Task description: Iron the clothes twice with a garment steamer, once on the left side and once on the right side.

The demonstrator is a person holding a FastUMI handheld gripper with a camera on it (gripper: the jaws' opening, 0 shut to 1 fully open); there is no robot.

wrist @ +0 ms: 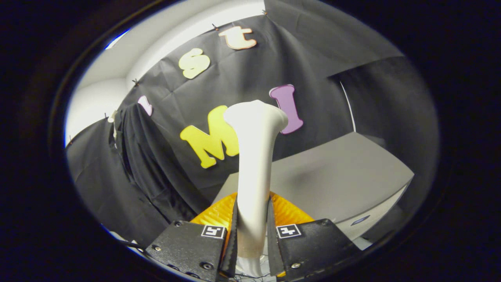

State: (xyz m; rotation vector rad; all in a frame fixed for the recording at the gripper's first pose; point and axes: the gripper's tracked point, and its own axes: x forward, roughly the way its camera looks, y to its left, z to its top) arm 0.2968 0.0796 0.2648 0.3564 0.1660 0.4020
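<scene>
Fingers (252,235) clamped on the steamer (254,164) handle, its head rising beyond them, with the dark garment (150,164) hanging beyond and left, apart from the head, and the desk (336,176) right: swing left, then stroke down one side steadily.

The white plastic garment steamer (254,172) has its lower handle hidden between the fingers of the tongs (252,243), and its foot is cut off at the bottom of the frame. Its steam face points away, unseen. The dark hanging garment (148,164) at left is lost in shadow; its hem runs out of view. The grey table (336,176) is cut off at lower right.
</scene>
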